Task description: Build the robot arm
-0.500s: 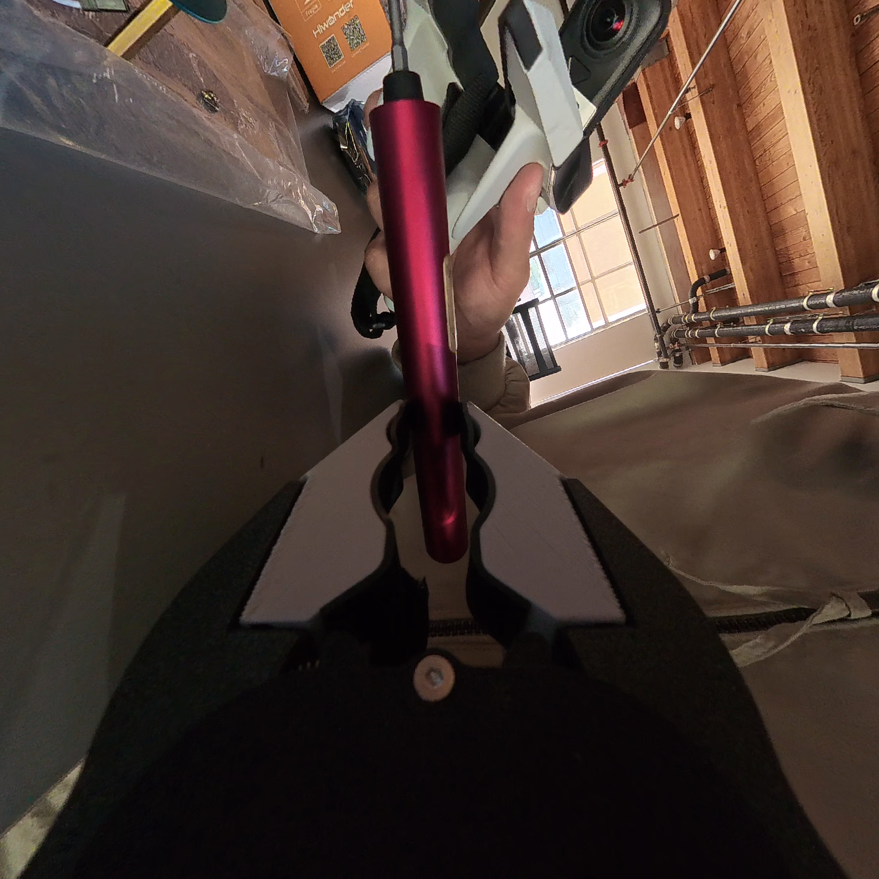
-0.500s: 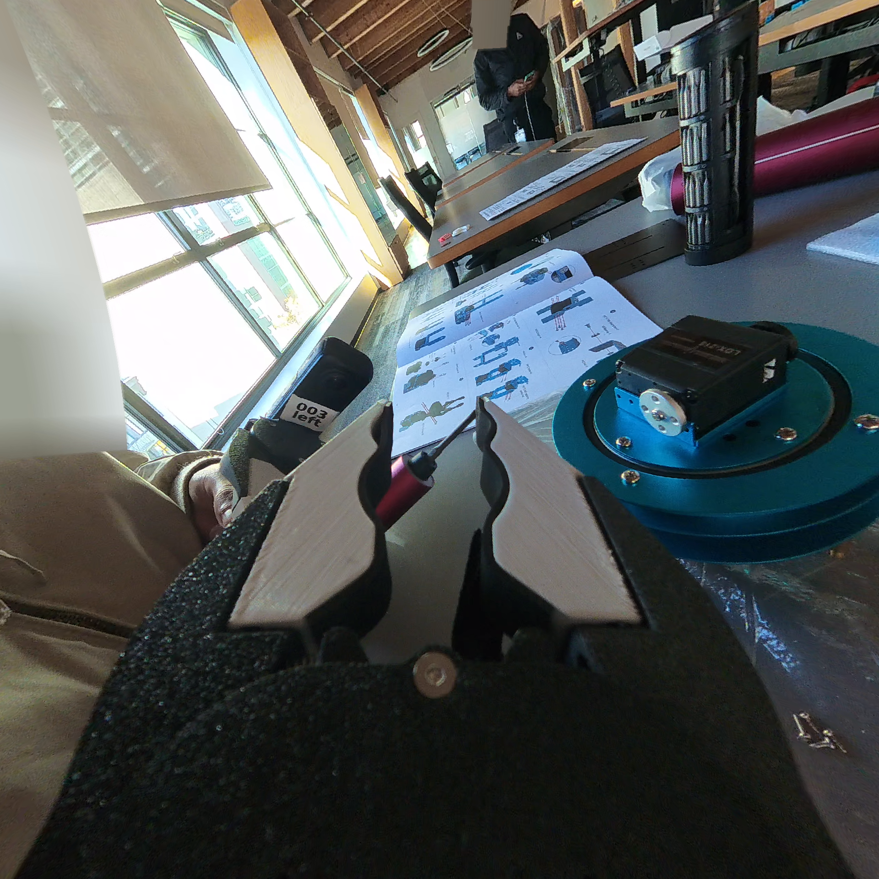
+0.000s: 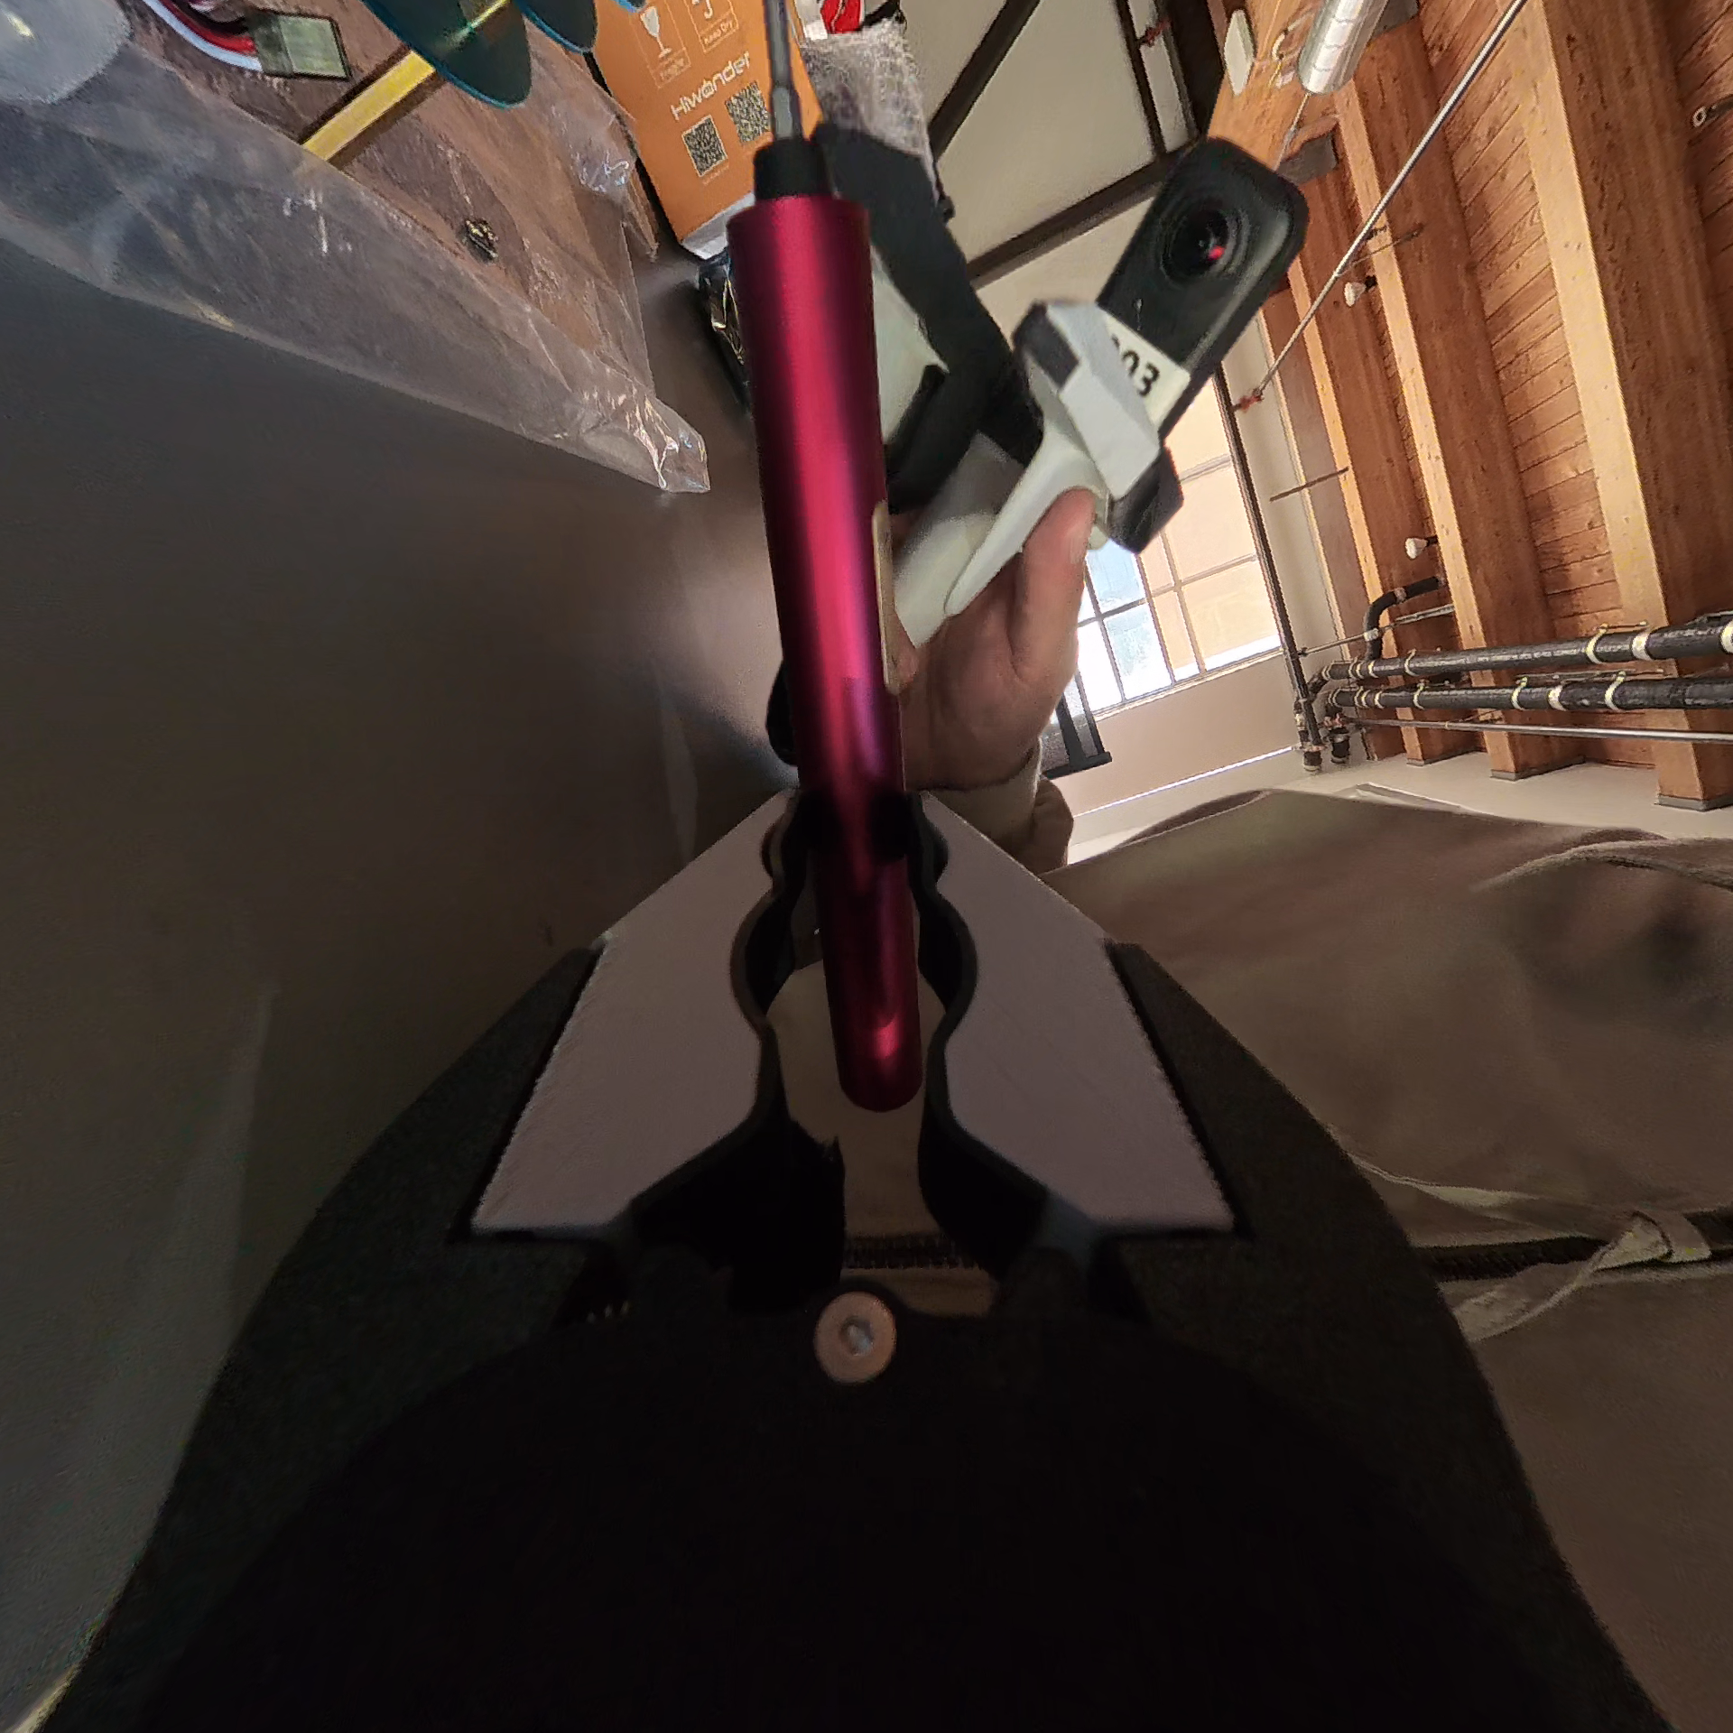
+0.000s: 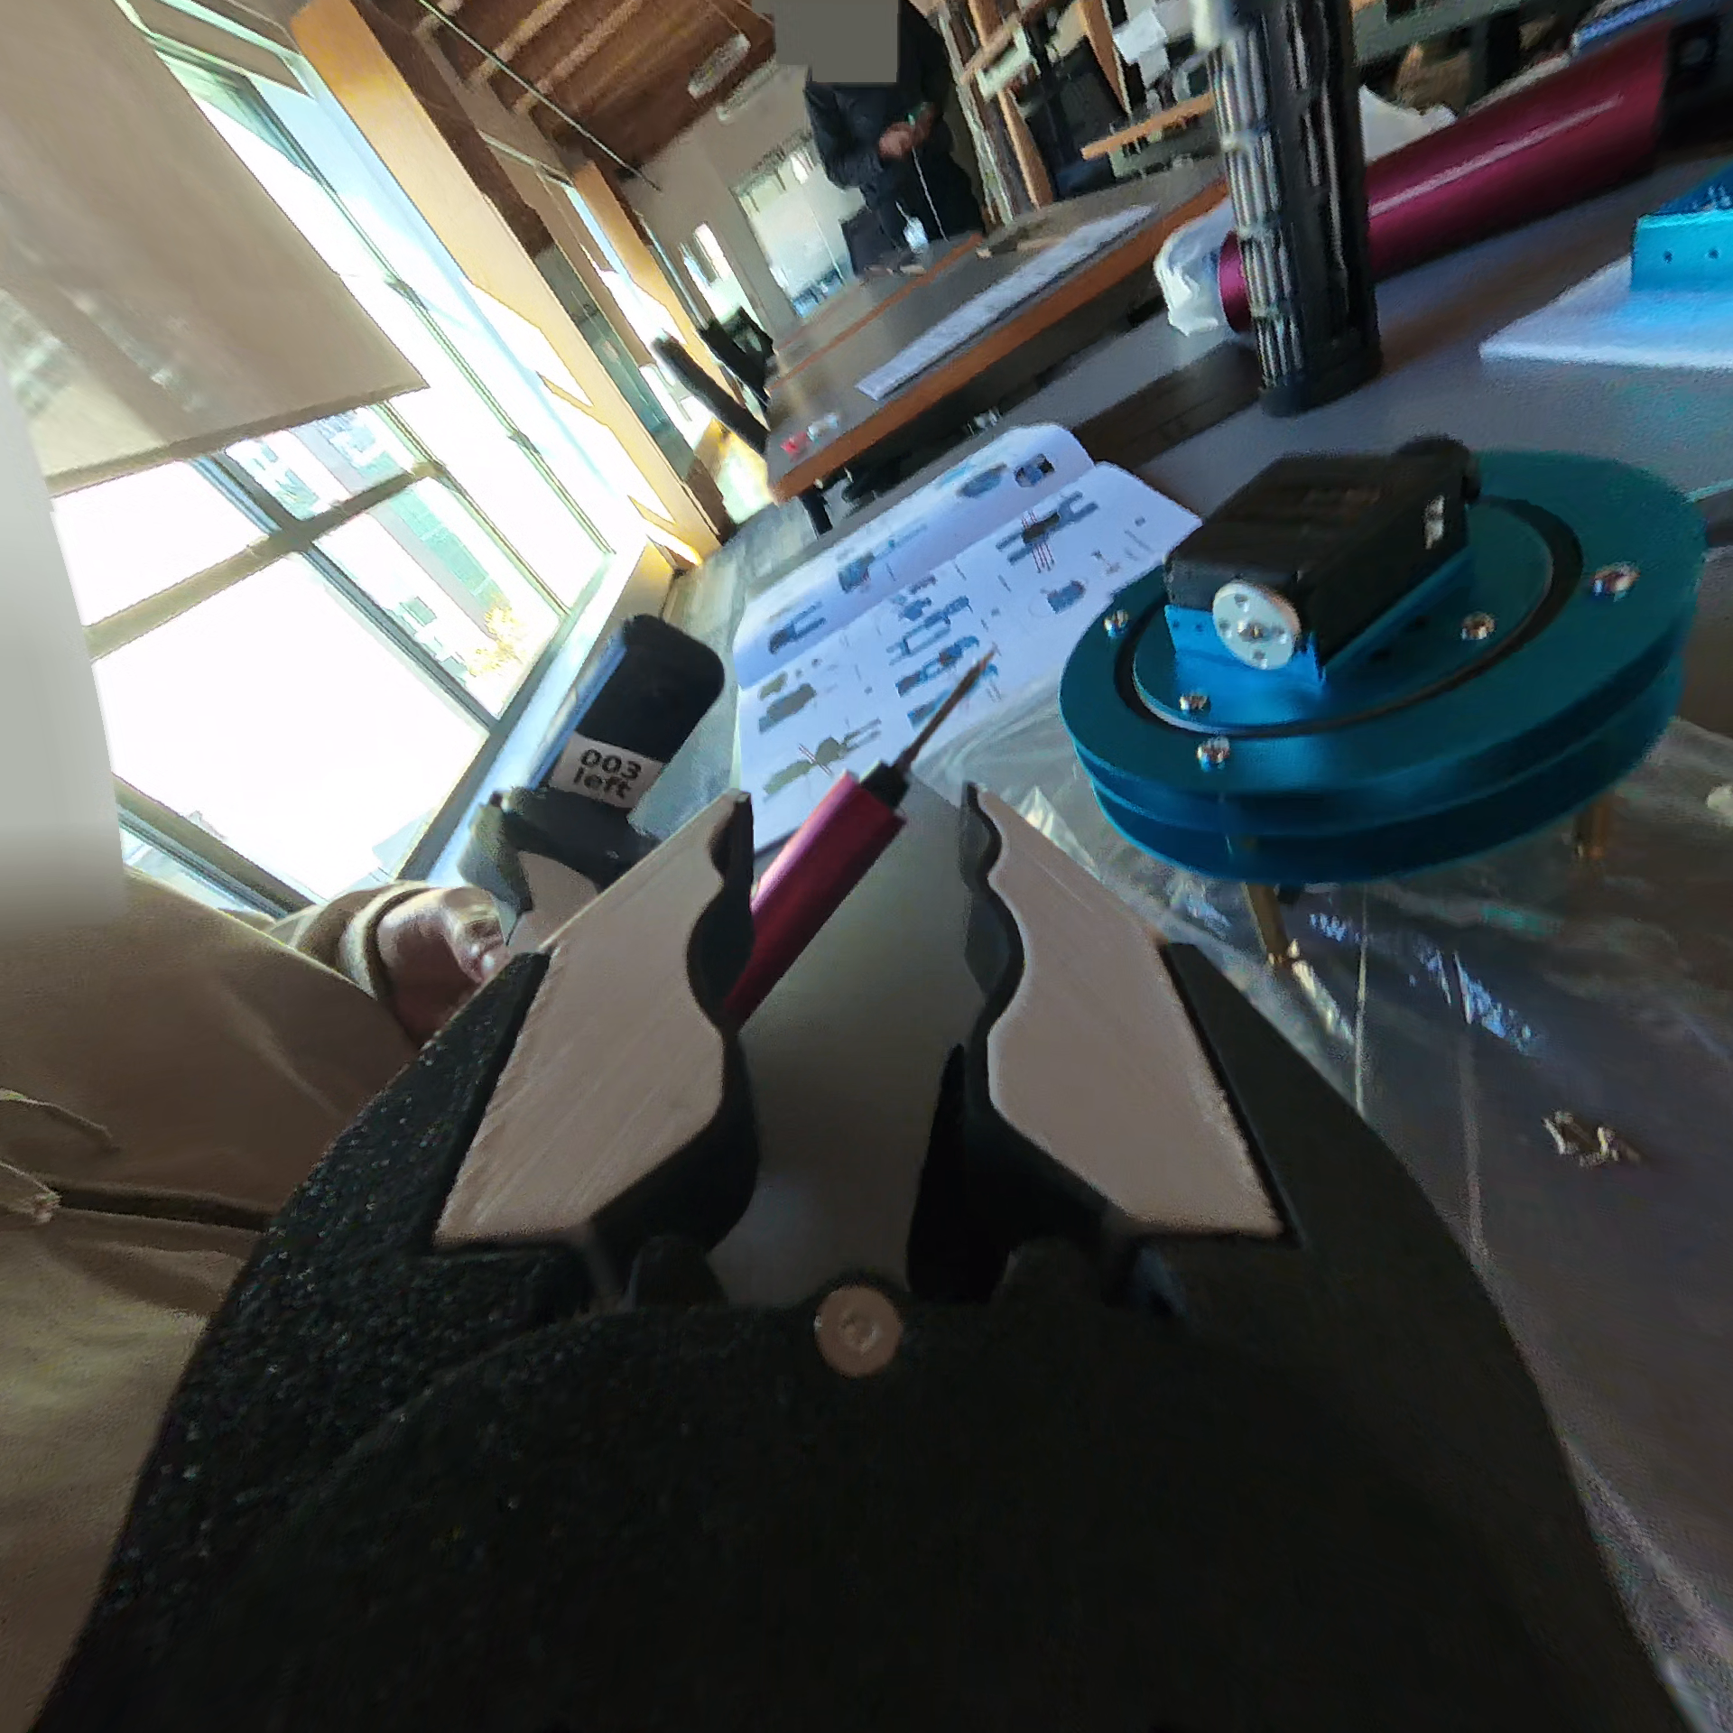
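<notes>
Clamped the magenta screwdriver (image 3: 825, 469) near its butt end in the left gripper (image 3: 858, 816), jaws drawn narrow on the barrel. Ran its long axis straight out along those fingers, dark collar and thin bit farthest from the palm, off the grey table (image 3: 281, 844) and not resting on it. Showed, in the right wrist view, the same barrel slanting up from lower left to upper right, coming out from behind the left-hand finger of the right gripper (image 4: 858, 797) and ending with the bit past the fingertips, aimed toward the open booklet (image 4: 938, 600). Kept those right jaws parted by a moderate gap and gripping nothing; could not tell whether the barrel lay between the fingers or beyond them, or whether it touched one. So: tool held by the left, with the right close alongside its front half, held there by a hand (image 3: 994, 675). Further right, stood a blue round base (image 4: 1407, 750) on clear plastic sheet (image 4: 1407, 985), a black servo (image 4: 1313, 553) mounted on top, just beside the booklet. Behind it rose a black bit holder (image 4: 1303, 234) and a magenta tube (image 4: 1500, 206) toward the table's far edge. Lay a few loose screws (image 4: 1585, 1139) on the plastic at the right.
</notes>
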The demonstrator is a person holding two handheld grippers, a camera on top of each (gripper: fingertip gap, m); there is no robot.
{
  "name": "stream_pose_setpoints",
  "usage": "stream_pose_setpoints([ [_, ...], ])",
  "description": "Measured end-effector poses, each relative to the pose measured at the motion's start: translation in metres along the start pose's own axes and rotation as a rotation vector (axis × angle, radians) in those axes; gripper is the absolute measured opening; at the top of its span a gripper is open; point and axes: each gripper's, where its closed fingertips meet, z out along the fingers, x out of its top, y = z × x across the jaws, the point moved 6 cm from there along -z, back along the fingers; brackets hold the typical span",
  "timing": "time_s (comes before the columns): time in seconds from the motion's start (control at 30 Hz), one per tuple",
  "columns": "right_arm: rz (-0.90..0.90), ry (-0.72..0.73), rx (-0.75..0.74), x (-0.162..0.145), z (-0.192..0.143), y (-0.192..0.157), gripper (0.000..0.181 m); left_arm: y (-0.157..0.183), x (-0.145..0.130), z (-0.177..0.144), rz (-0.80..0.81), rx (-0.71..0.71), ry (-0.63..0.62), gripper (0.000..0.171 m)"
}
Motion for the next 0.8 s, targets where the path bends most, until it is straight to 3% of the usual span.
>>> stream_pose_setpoints([
  [0.1, 0.072, -0.085, -0.089, -0.015, 0.0, 0.003, 0.055, -0.002, 0.003, 0.003, -0.009, 0.006, 0.008, 0.019],
  [0.23, 0.238, -0.163, -0.023, -0.032, 0.01, -0.004, 0.062, -0.002, 0.008, 0.007, -0.014, 0.014, -0.002, 0.019],
  [0.5, 0.391, -0.148, 0.084, -0.037, 0.022, -0.002, 0.028, -0.004, 0.016, 0.013, -0.037, 0.022, -0.008, 0.018],
  [0.8, 0.449, -0.136, 0.112, -0.038, 0.025, 0.01, 0.025, -0.01, 0.023, 0.016, -0.076, 0.041, 0.005, 0.018],
])
